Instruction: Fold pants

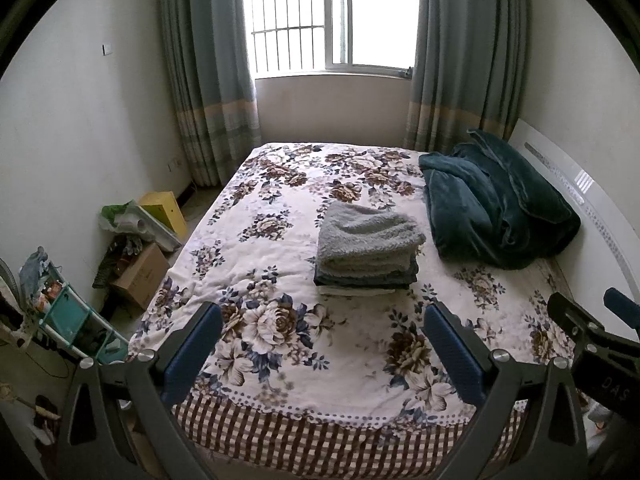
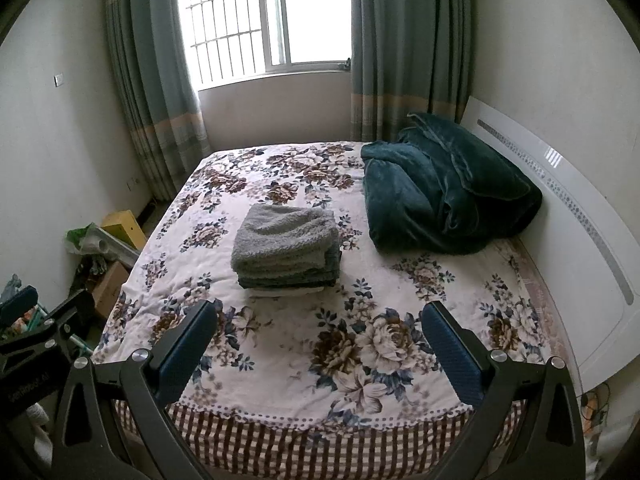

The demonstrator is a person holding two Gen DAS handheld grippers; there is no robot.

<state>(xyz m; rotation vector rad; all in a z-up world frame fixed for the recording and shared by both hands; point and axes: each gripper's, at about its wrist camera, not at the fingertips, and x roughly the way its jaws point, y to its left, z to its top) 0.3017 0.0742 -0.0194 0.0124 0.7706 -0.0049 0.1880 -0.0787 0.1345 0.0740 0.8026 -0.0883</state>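
Note:
A stack of folded clothes lies on the flowered bedspread, with a fluffy grey piece on top and darker pieces under it. It also shows in the right wrist view. My left gripper is open and empty, held above the near end of the bed, short of the stack. My right gripper is open and empty too, beside the left one, also short of the stack. The right gripper's body shows at the right edge of the left wrist view.
A crumpled dark green blanket lies against the white headboard at the right. Cardboard boxes, bags and a teal rack crowd the floor left of the bed. A curtained window is at the far wall.

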